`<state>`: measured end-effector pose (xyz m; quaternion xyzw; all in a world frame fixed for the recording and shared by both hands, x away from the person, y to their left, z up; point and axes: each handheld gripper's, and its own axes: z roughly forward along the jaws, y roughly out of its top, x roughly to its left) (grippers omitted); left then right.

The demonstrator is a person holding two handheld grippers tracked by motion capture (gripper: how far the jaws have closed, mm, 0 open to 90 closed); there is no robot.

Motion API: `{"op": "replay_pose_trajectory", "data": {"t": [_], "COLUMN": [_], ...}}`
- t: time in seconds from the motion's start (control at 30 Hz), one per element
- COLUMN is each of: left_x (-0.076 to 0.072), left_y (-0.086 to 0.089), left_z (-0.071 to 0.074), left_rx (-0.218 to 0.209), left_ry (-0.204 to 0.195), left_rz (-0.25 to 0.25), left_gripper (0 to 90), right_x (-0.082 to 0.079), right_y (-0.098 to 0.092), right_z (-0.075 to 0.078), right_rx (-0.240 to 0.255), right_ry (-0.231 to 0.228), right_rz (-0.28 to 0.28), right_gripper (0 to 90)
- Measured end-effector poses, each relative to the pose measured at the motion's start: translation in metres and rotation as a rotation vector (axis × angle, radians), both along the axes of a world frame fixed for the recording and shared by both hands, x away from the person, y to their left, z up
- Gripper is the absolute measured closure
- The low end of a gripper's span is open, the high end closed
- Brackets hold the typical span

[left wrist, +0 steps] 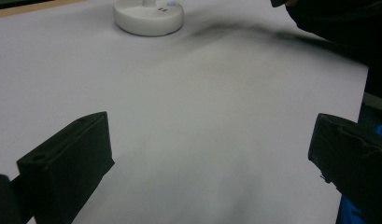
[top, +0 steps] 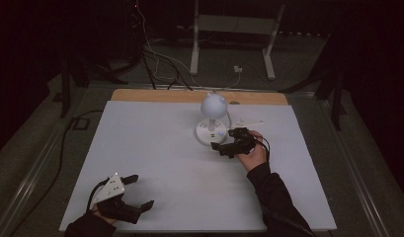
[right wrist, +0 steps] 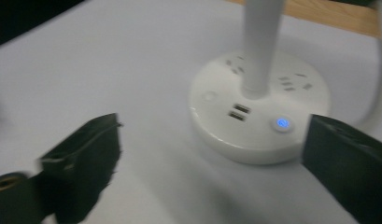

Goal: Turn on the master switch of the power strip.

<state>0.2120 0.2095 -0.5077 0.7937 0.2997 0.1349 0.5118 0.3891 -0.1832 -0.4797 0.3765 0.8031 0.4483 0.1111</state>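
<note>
A white desk lamp stands at the back middle of the white table cover [top: 155,148], with a ball-shaped head [top: 213,104] over a round base [top: 211,131]. In the right gripper view the base [right wrist: 258,112] carries sockets, two USB ports [right wrist: 238,112] and a lit blue button [right wrist: 281,123], and the stem [right wrist: 263,42] rises from its middle. My right gripper [top: 224,139] [right wrist: 212,163] is open just right of the base, jaws wide apart and holding nothing. My left gripper [top: 141,190] [left wrist: 212,158] rests open near the front left edge, far from the lamp base [left wrist: 149,16].
A white cable [top: 244,122] runs from the lamp along the back right of the cover. A strip of bare wooden tabletop [top: 155,95] shows at the far edge. Beyond it, loose cables and a metal stand [top: 194,44] sit on the dark floor.
</note>
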Motion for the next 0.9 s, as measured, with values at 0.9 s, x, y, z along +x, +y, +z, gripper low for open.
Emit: {"op": "replay_pose_trajectory", "data": {"t": [0.9], "left_x": [0.000], "left_y": [-0.001], "left_z": [0.000], "left_rx": [0.003], "left_ry": [-0.001], "left_rz": [-0.004], "left_gripper": [0.2], "right_x": [-0.046], "right_y": [-0.029], "right_z": [0.026], "right_rx": [0.006], "right_ry": [-0.049], "right_rz": [0.104], "right_gripper": [0.0]}}
